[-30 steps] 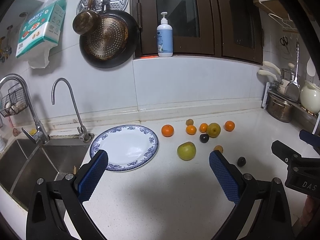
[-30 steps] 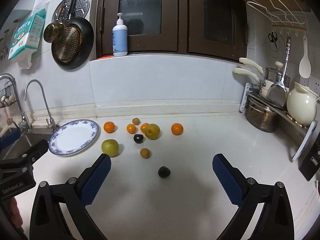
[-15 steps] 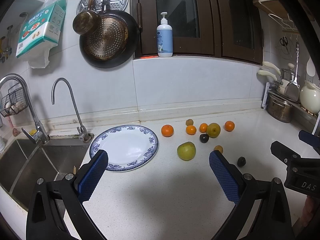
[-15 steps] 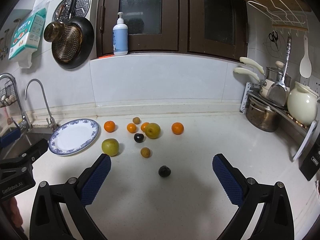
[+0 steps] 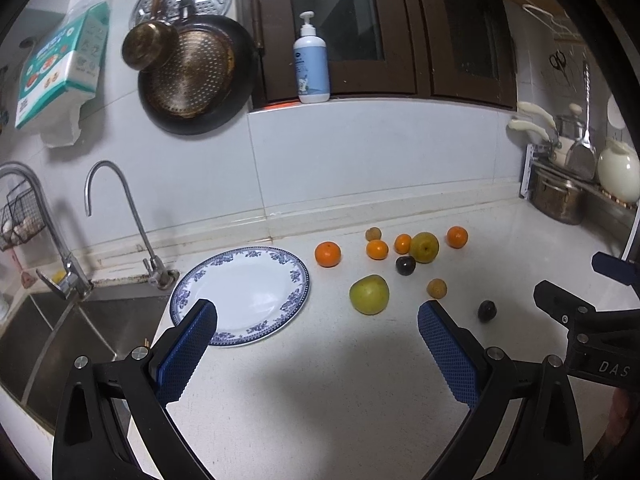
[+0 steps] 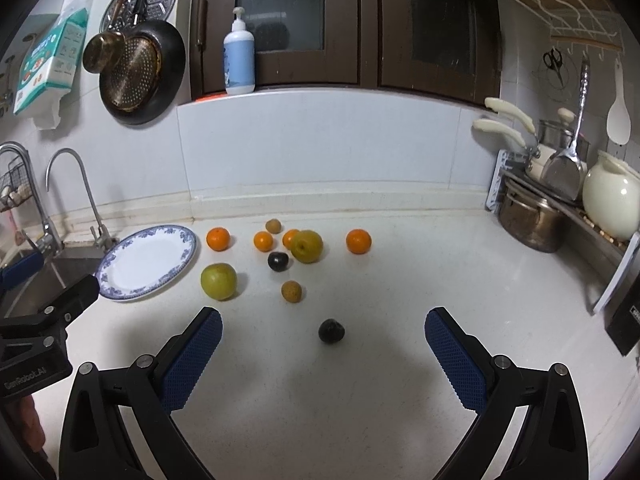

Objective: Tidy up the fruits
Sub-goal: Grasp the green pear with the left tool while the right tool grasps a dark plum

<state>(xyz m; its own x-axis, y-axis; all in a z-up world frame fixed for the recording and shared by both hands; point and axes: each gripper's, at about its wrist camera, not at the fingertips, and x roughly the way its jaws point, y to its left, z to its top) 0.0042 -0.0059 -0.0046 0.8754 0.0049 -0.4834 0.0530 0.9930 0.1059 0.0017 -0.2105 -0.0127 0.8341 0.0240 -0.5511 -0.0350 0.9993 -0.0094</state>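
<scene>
Kitchen counter, white and speckled, strewn with loose fruit. Left gripper above the near counter, jaws wide apart and holding nothing, one blue pad overlapping the near rim of the blue-patterned plate in the left wrist view. Right gripper likewise spread wide and empty, low over the counter, with a dark plum lying between its fingers, touching neither.

Plate bare, just beside the sink and its two taps. To the plate's right, well apart from it, a green apple; beyond that, a small brown fruit, a second dark plum and a yellow-green apple. Four oranges across the back: one nearest the plate, two small ones and close to the yellow-green apple, one off to the right. Another small brown fruit nearest the wall.

On the window ledge, a pump bottle. On the wall at left, a hanging frying pan. At far right, a steel pot and a cream jug.
</scene>
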